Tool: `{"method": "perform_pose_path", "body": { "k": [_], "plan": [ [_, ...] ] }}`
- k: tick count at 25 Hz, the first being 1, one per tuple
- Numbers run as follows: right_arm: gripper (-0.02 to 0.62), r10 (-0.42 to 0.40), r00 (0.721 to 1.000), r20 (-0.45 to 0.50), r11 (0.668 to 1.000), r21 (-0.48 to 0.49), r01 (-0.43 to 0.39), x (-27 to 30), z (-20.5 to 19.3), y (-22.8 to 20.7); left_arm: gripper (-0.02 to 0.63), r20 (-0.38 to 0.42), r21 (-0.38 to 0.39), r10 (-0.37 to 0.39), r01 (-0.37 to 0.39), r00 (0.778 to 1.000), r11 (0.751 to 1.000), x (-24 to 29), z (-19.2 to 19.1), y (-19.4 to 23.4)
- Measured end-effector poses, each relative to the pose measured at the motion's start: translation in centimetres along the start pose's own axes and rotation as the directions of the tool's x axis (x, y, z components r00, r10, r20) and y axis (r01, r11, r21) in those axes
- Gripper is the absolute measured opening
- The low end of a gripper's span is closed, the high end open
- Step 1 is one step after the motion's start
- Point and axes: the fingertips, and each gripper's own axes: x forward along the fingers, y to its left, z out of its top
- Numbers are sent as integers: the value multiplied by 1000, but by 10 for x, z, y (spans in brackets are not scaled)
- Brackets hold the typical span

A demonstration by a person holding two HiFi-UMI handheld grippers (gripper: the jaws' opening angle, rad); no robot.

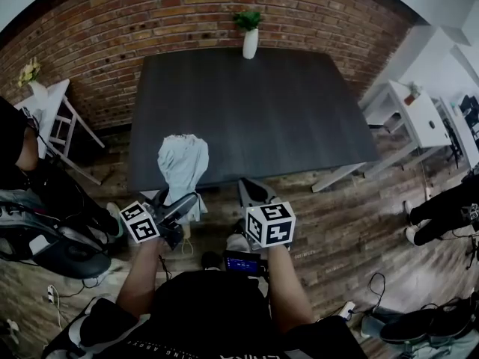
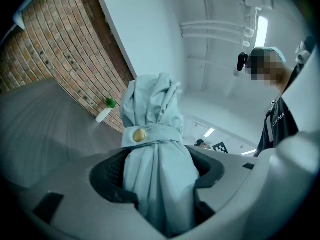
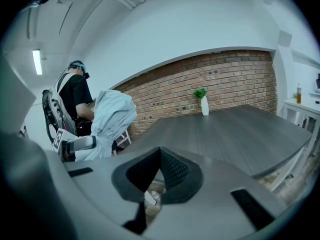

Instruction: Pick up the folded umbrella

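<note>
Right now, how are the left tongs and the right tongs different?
The left tongs grip the folded umbrella, while the right tongs hold nothing. The left tongs' jaws stand wide apart around the pale blue cloth, while the right tongs' jaws touch at the tips. Both are held by the near edge of the dark table.

Dark table (image 1: 254,111); white vase with plant (image 1: 250,42) at far edge; brick wall (image 1: 150,21) behind; wooden floor (image 1: 337,230).

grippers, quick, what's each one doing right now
Left gripper: closed on the folded umbrella.
Right gripper: closed, holding nothing.
</note>
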Motion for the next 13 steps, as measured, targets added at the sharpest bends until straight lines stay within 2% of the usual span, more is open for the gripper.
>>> {"method": "perform_pose_path", "body": {
  "k": [13],
  "plan": [
    [8,1,1000,1,1000,3,-1,1,5,-11,293,-11,-4,2,-2,1000,1000,14,-2,4]
  ]
}}
